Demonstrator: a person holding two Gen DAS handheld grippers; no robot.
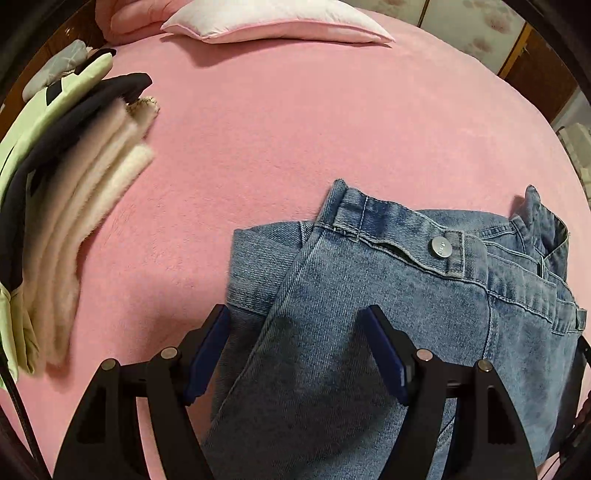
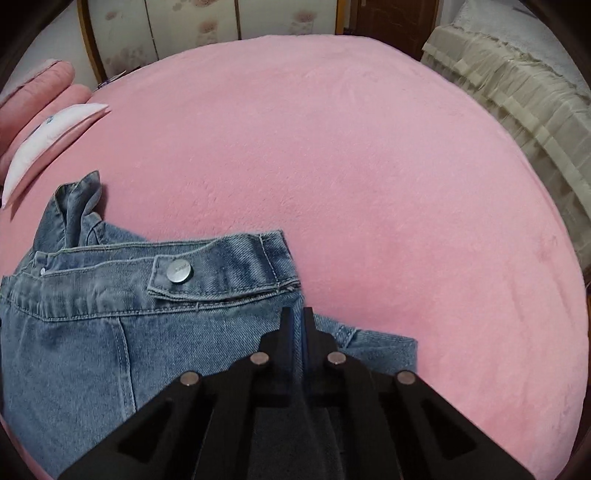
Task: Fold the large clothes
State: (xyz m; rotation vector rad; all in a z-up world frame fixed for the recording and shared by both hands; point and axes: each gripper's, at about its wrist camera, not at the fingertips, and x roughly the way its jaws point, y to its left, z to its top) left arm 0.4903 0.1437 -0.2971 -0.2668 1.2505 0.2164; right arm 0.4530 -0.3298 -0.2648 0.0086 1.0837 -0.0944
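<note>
A pair of blue jeans (image 1: 369,280) lies folded on the pink bed (image 1: 277,129), waistband and metal button (image 1: 441,246) facing up. My left gripper (image 1: 295,314) hovers over the jeans with its jaws wide open and nothing between the blue pads. In the right wrist view the jeans (image 2: 92,332) fill the lower left, their button (image 2: 179,272) on the waistband tab. My right gripper (image 2: 296,314) is shut at the right-hand edge of the denim, just below the waistband. I see no cloth between its pads.
A pile of folded clothes (image 1: 74,184), cream, dark and pale green, sits at the bed's left edge. A pink-and-white pillow (image 1: 277,18) lies at the head of the bed. A beige pleated cover (image 2: 517,92) borders the bed (image 2: 332,166) on the right.
</note>
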